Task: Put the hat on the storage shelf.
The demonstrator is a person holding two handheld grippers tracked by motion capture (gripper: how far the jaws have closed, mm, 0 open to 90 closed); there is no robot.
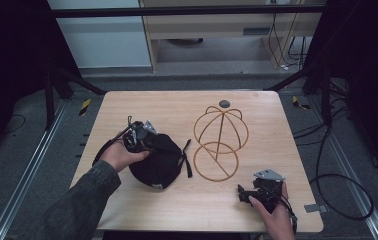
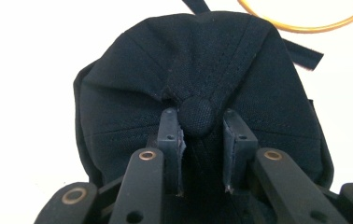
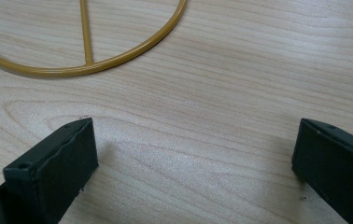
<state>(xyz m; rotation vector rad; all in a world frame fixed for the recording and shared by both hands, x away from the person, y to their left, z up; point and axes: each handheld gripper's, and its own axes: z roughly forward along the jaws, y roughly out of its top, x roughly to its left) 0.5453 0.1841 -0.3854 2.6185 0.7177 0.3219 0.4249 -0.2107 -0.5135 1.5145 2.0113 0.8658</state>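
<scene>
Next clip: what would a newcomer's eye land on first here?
The black cap at the table's left, with the left claw pinched on the fabric at its crown button. Beside it to the right stands a golden wire cap stand. The right claw rests open on the bare wooden table, near the front right.

Pale wood table [image 1: 187, 210] on grey floor [image 1: 27, 150]; dim surroundings, perhaps black curtains.
</scene>
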